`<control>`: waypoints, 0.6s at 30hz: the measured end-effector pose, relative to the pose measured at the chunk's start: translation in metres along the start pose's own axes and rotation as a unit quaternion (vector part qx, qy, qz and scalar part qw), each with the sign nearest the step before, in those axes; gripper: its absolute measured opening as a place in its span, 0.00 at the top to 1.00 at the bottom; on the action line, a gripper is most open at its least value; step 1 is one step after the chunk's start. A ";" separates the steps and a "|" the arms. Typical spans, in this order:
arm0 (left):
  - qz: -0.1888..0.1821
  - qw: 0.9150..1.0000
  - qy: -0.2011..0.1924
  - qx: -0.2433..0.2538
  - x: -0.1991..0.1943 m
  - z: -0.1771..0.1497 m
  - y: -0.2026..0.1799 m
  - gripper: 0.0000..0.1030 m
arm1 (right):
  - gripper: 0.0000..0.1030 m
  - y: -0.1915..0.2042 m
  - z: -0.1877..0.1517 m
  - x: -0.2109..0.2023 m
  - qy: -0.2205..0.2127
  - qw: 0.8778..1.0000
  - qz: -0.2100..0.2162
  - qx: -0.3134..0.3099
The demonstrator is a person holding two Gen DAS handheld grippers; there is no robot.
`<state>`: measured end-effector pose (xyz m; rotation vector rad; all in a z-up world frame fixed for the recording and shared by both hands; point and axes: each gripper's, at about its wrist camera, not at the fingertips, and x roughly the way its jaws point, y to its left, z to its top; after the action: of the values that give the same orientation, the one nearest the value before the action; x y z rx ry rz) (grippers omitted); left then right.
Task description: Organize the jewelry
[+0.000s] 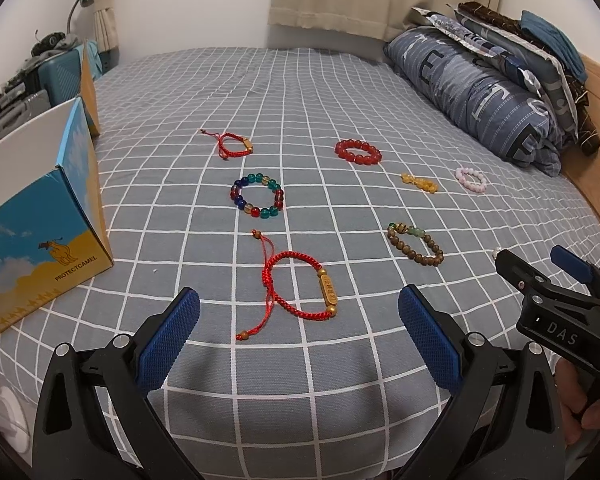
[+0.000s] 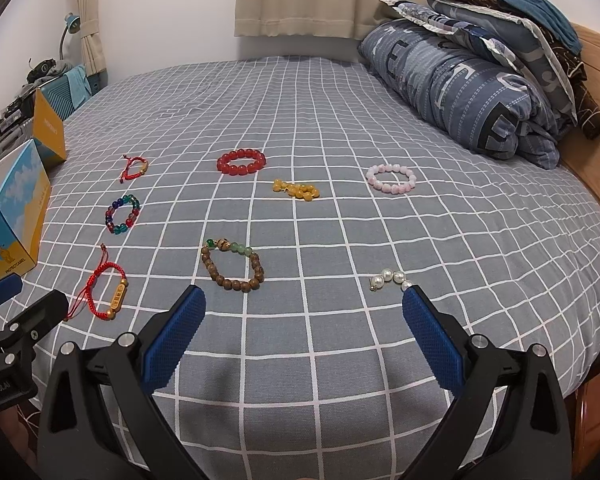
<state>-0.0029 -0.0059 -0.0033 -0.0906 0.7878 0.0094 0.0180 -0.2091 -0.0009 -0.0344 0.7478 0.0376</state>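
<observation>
Now my left gripper (image 1: 299, 334) spread wide and empty, red braided cord bracelet with gold bar bead (image 1: 300, 290) lower centre between its jaws, my right gripper (image 2: 304, 330) likewise released, white pearl strand (image 2: 390, 279) beside its right fingertip (image 2: 428, 328), grey checked bedsheet (image 2: 320, 120) beneath.

My left gripper (image 1: 299, 334) and right gripper (image 2: 304, 332) have black frames, silver screws and blue textured jaws; one reads "DAS".

bed sheet (image 2: 340, 112) far half: open | left: box (image 1: 40, 216) blocks | right: folded quilt (image 2: 460, 92) blocks
</observation>
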 end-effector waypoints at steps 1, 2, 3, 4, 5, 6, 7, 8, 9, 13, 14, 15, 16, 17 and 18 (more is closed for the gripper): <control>0.000 1.000 0.000 0.000 0.000 0.000 0.000 0.05 | 0.08 0.000 0.000 0.000 0.000 1.000 0.000 0.000; 0.000 1.000 0.000 0.000 0.000 0.000 0.000 0.05 | 0.08 0.000 0.000 0.000 0.001 1.000 0.000 0.000; 0.000 1.000 0.000 0.001 0.000 0.000 0.000 0.05 | 0.08 0.000 0.000 0.000 0.001 1.000 0.000 0.000; 0.000 1.000 0.001 0.000 0.000 0.000 0.000 0.05 | 0.08 0.000 0.000 0.000 0.001 1.000 0.000 0.000; 0.000 1.000 0.001 0.000 0.000 0.000 0.000 0.05 | 0.08 -0.001 0.000 0.000 0.002 1.000 0.000 0.000; 0.000 1.000 0.001 0.000 0.000 0.000 0.000 0.05 | 0.08 -0.002 0.001 0.000 0.002 1.000 0.000 0.000; 0.001 1.000 0.001 0.001 0.000 0.000 0.000 0.05 | 0.08 -0.002 0.001 0.000 0.002 1.000 0.000 0.000; 0.000 1.000 0.000 0.000 0.000 0.000 0.000 0.05 | 0.08 -0.003 0.001 0.000 0.002 1.000 0.000 -0.001; 0.000 1.000 0.000 0.000 0.000 0.000 0.000 0.05 | 0.08 -0.002 0.001 0.000 0.002 1.000 0.000 0.000; -0.001 1.000 0.002 0.001 0.001 0.000 -0.001 0.05 | 0.08 -0.003 0.001 0.000 0.003 1.000 0.000 0.000; 0.000 1.000 0.003 0.003 0.001 0.000 -0.002 0.05 | 0.08 -0.004 0.003 -0.001 0.002 1.000 0.000 0.000; 0.000 1.000 0.003 0.003 0.000 0.001 -0.003 0.05 | 0.08 -0.004 0.003 -0.001 0.002 1.000 0.000 0.001; -0.001 1.000 0.002 0.002 0.000 0.001 -0.002 0.05 | 0.08 -0.004 0.003 0.000 0.002 1.000 0.000 0.003; -0.002 1.000 0.000 -0.001 -0.002 0.003 -0.002 0.05 | 0.08 -0.005 0.005 -0.002 0.001 1.000 0.002 0.005; -0.003 1.000 -0.001 -0.004 -0.003 0.006 -0.002 0.05 | 0.08 -0.005 0.008 -0.004 0.000 1.000 0.004 0.006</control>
<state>-0.0011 -0.0070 0.0033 -0.0996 0.7847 0.0077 0.0210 -0.2142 0.0078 -0.0197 0.7477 0.0401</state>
